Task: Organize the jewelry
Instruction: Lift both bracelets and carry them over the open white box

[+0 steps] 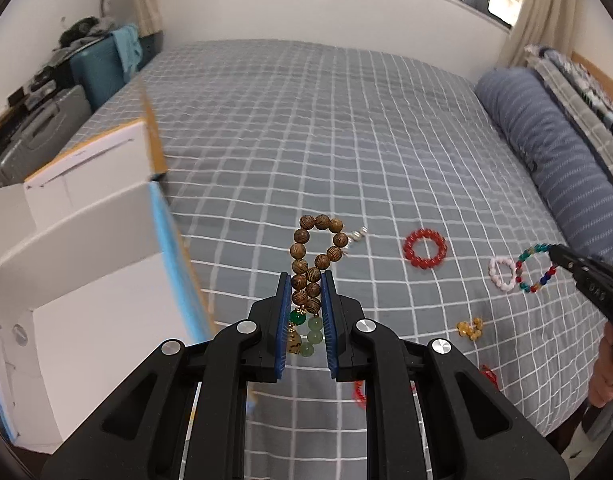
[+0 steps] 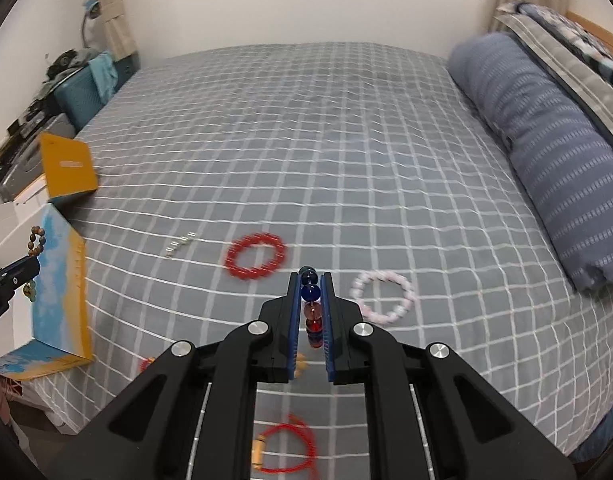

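Left gripper (image 1: pixel 305 286) clamps wooden bracelet (image 1: pixel 316 256); open box (image 1: pixel 86 240) beside, red bracelet (image 1: pixel 425 249) beyond.

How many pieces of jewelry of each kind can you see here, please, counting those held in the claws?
Round bead bracelets: 4 (wooden bracelet in left claw, multicoloured bracelet in right claw, red bracelet, pink-white bracelet)
Thin red cord pieces: 2
Amber bead cluster: 1
Small silver piece: 1
Total: 8

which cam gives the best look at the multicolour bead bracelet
The left wrist view: there the multicolour bead bracelet hangs as a full open ring from the right gripper. The right wrist view shows only a few of its beads, edge-on and pinched between the blue pads.
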